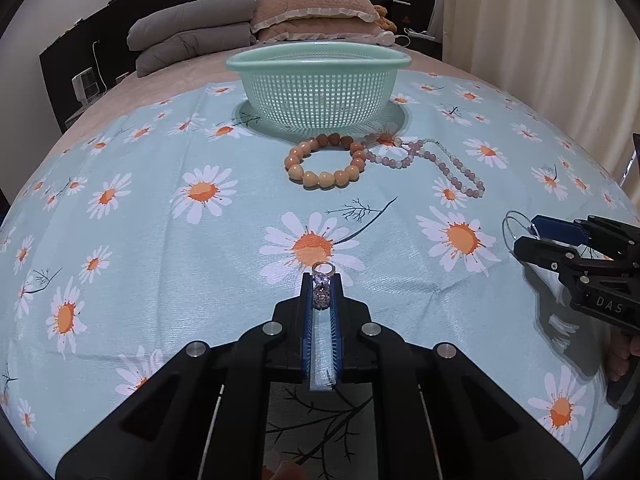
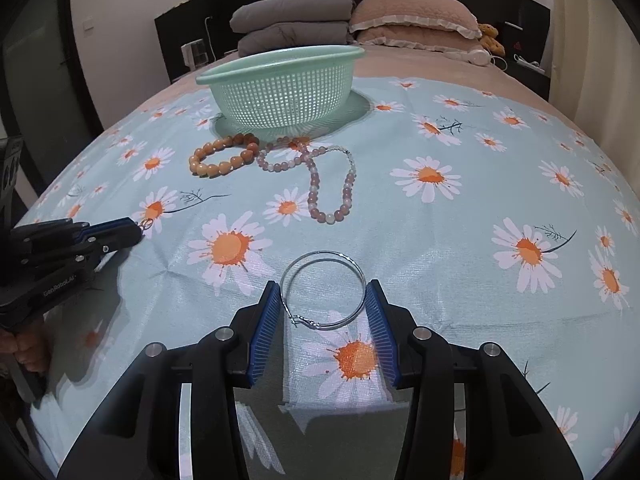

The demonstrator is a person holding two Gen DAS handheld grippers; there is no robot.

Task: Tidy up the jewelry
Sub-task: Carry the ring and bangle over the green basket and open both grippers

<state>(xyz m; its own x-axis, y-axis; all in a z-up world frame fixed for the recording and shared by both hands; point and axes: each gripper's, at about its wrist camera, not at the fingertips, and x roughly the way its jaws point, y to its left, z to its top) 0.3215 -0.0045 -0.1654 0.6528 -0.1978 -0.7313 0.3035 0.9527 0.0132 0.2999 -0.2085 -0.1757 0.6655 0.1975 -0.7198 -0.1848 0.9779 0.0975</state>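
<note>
- The left claw (image 1: 322,280) is clamped on a sparkling silver gemstone ring (image 1: 322,276), likely bound for the mint-green perforated plastic basket (image 1: 318,92) on the bed.
- The right claw (image 2: 323,298), spread wide, brackets a thin silver hoop bangle (image 2: 322,289) lying on the daisy-print cloth (image 2: 460,220); contact is unclear.
- The basket's inside is hidden.

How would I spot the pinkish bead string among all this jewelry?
Find the green basket on the daisy cloth. Just in front lie two bead pieces. The pink bead string is the right one: a long loop of small pale beads, unlike the chunky orange bracelet.
</note>
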